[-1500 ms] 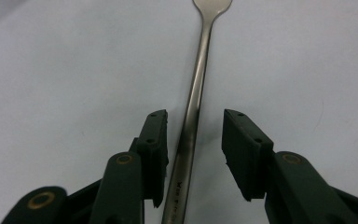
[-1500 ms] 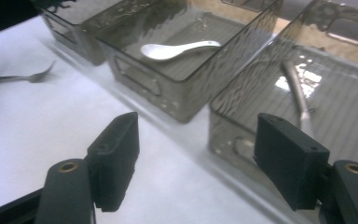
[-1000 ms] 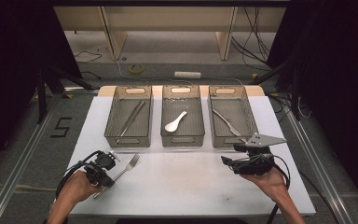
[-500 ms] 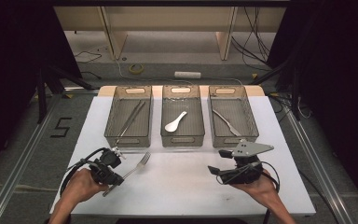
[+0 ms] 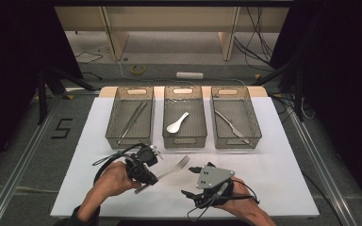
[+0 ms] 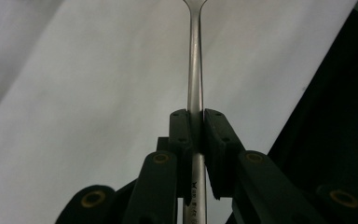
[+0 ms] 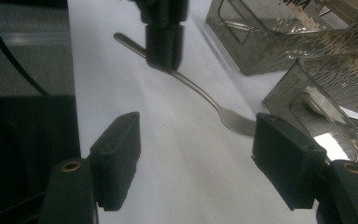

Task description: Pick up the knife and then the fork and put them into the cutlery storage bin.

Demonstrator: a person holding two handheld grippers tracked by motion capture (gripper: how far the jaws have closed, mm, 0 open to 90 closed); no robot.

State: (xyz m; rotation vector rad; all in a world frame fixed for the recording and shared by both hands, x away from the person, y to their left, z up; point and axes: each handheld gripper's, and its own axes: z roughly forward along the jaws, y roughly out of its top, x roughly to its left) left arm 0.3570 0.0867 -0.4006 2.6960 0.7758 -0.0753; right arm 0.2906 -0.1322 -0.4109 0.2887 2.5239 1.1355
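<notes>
Your left gripper (image 5: 147, 165) clamps the fork (image 5: 175, 167) by its handle just in front of the middle bin (image 5: 185, 140), your right gripper (image 5: 194, 181) gapes empty beside it, and a clumsy handover could twist that fork loose.

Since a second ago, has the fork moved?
Yes. The fork, clamped in the left claw, has shifted right, from below the left bin toward the middle bin.

Bright white table, dark surroundings; both gripper views softly blurred.
</notes>
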